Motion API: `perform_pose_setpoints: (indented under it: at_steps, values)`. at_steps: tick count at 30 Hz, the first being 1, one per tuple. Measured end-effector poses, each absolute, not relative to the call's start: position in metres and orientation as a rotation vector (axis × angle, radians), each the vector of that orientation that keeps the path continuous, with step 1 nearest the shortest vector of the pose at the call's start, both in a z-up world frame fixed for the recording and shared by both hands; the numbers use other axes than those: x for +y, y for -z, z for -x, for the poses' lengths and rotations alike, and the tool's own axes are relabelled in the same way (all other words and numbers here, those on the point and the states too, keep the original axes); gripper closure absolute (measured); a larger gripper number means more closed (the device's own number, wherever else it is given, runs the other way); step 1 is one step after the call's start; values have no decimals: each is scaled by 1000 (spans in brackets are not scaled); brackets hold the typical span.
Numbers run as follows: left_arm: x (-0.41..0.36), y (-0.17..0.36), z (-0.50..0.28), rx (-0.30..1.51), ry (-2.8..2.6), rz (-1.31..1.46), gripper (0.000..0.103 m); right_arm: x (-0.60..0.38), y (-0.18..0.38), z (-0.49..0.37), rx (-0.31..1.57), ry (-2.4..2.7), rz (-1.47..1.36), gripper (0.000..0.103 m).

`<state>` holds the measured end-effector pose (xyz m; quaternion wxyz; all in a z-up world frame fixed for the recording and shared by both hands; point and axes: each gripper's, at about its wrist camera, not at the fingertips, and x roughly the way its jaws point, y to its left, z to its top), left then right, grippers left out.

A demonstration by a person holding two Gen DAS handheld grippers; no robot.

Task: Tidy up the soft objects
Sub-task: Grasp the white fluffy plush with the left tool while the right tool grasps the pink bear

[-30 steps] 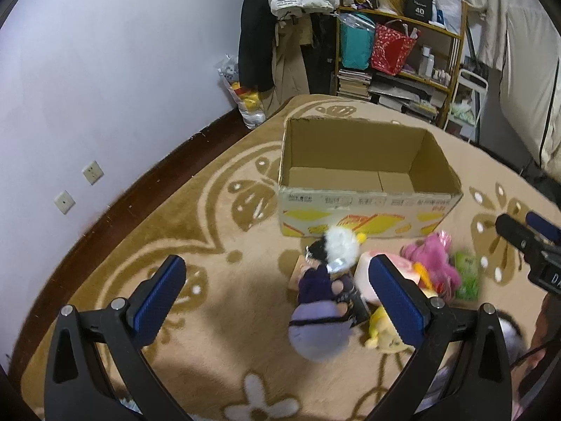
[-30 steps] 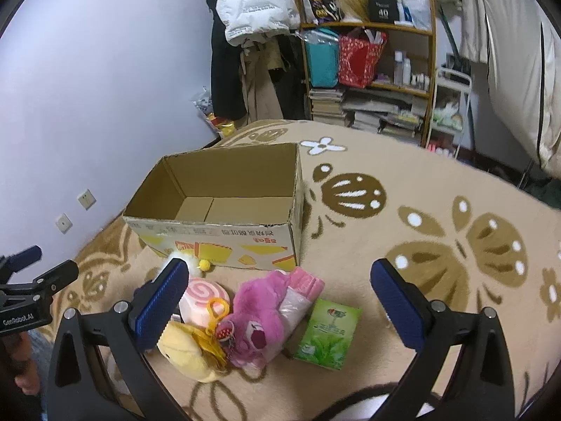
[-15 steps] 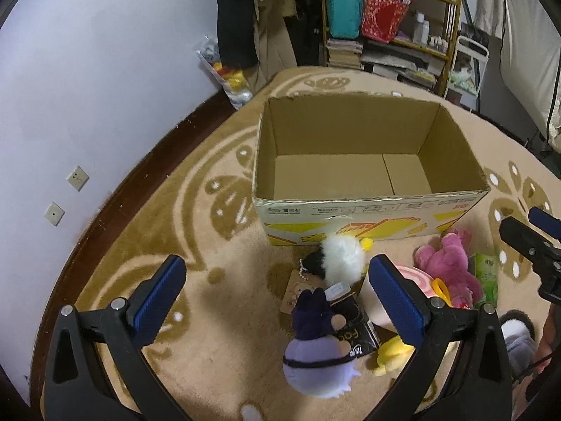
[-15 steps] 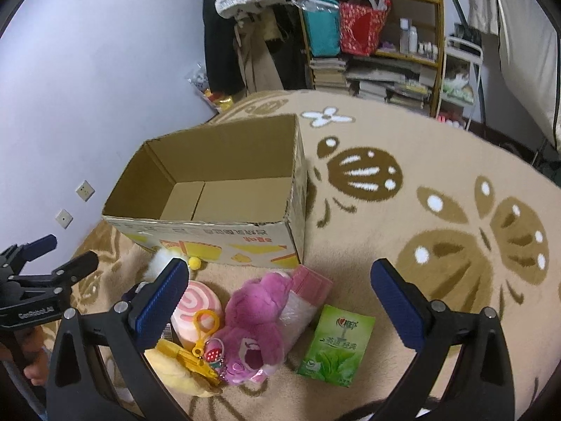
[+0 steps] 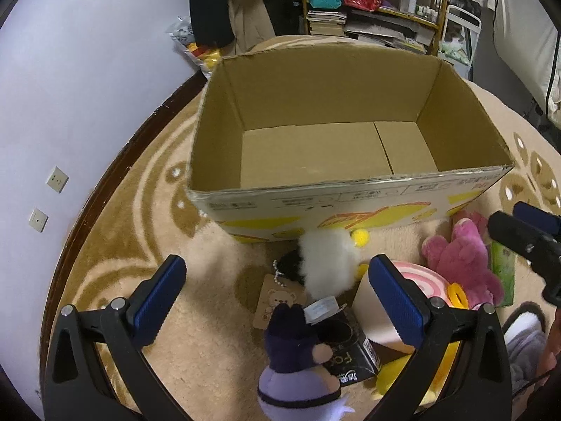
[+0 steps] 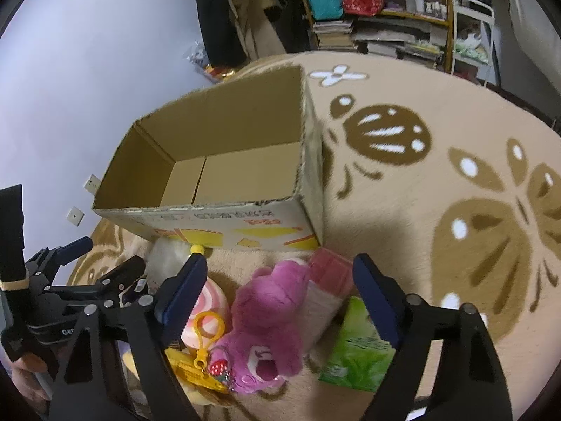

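Pink plush bear (image 6: 270,319) at the cardboard box's (image 6: 224,215) front edge now sits between the right gripper's (image 6: 280,293) closing jaws, untouched, both grippers having dropped closer; left gripper (image 5: 277,294) spread, empty.

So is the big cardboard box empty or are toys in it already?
Empty. Both wrist views show the cardboard box open-topped with only bare brown floor inside; the pink plush bear lies outside on the carpet.

Plush, cardboard, pile
Matt corrugated cardboard box (image 5: 350,207); fuzzy pink plush bear (image 6: 270,319); glossy green packet (image 6: 357,354); shaggy carpet (image 6: 438,245).
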<state>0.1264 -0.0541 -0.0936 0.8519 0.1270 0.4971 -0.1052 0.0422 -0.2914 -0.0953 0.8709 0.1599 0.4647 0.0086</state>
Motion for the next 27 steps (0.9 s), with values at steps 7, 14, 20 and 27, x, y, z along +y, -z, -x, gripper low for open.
perform_pose_setpoints:
  at_steps: [7, 14, 20, 27]
  values:
    - [-59, 114, -143, 1093, 230, -254, 0, -283, 112, -47, 1034, -39, -330, 22]
    - [-69, 133, -151, 1125, 224, -272, 8, -283, 126, -53, 1087, -68, -374, 38]
    - [-74, 142, -157, 1158, 220, -233, 14, -277, 141, -56, 1143, -83, -398, 38]
    - [-76, 149, -159, 1224, 259, -167, 53, -276, 147, -59, 1166, -83, -399, 57]
